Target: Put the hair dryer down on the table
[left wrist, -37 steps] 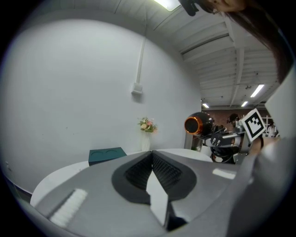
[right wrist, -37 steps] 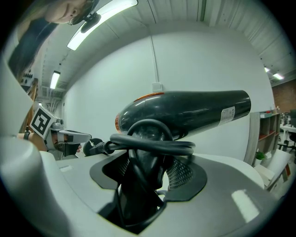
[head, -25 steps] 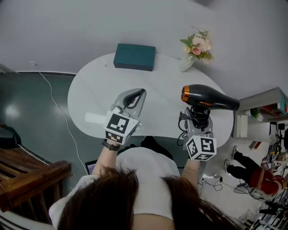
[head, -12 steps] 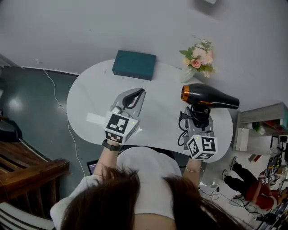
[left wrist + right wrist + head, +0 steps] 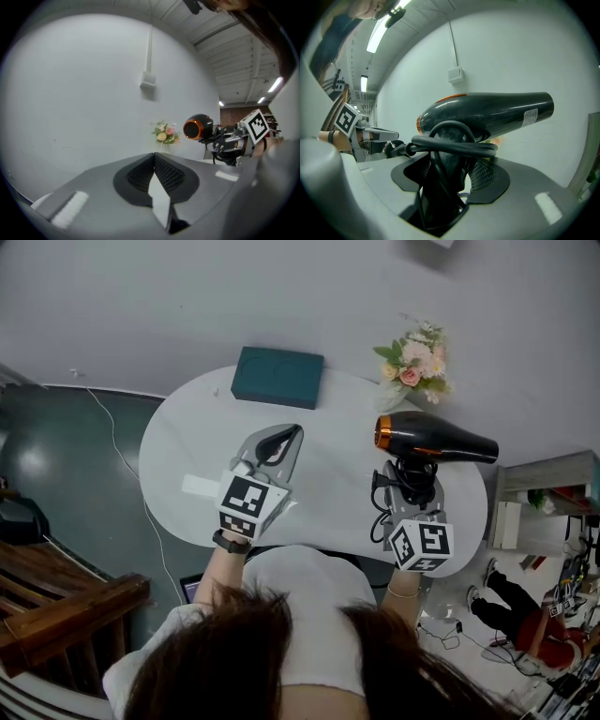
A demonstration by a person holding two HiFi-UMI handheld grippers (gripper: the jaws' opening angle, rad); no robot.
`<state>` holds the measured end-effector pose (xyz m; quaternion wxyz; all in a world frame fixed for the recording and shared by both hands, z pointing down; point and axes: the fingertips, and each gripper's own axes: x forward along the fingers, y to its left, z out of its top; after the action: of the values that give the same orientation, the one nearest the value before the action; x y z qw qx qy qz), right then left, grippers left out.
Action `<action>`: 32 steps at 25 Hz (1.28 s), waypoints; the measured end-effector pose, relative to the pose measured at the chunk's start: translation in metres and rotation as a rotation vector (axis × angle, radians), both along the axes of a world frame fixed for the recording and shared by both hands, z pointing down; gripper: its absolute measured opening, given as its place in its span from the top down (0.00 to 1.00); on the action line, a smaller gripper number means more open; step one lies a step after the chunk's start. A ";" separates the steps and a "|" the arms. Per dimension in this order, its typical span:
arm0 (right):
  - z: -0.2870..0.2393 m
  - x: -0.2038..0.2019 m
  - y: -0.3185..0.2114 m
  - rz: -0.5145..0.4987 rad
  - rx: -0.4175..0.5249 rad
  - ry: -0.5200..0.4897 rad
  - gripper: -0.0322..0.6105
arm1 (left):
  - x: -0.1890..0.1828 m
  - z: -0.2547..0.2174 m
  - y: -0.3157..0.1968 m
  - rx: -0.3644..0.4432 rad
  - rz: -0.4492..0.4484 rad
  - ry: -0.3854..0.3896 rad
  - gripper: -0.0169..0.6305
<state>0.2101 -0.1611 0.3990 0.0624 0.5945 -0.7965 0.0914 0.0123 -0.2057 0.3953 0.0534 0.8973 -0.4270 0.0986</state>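
Seen from above, a person stands at the near edge of a white oval table (image 5: 337, 409) with a gripper in each hand. The right gripper (image 5: 410, 484) has its jaws spread wide and pinching the handle of a black hair dryer (image 5: 436, 440), with the black cord (image 5: 397, 491) looped round that handle. The hair dryer is held up over the right end of the table. Its barrel lies level and its orange-ringed end points toward the left gripper (image 5: 284, 439). The left gripper hovers over the middle of the table near the near edge, with its jaws pressed together and nothing between them. A teal box (image 5: 278, 378) lies at the far edge. A bunch of flowers (image 5: 412, 357) stands at the far right edge, beyond the hair dryer.
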 end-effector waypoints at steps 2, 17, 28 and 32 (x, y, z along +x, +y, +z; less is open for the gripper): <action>0.003 -0.001 -0.001 0.003 -0.011 -0.001 0.58 | 0.002 0.002 -0.001 -0.005 0.012 0.000 0.88; 0.055 -0.014 -0.013 -0.034 -0.151 0.031 0.58 | 0.009 0.030 -0.013 -0.060 0.042 0.003 0.88; 0.119 -0.030 -0.015 -0.074 -0.293 0.008 0.58 | 0.013 0.056 -0.014 -0.099 0.044 0.001 0.88; 0.139 -0.038 -0.015 -0.097 -0.337 0.007 0.58 | 0.014 0.067 -0.012 -0.119 0.045 0.003 0.88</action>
<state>0.1720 -0.1759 0.5384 0.1680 0.5369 -0.7974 0.2184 0.0265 -0.2177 0.4627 0.1052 0.9019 -0.4002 0.1239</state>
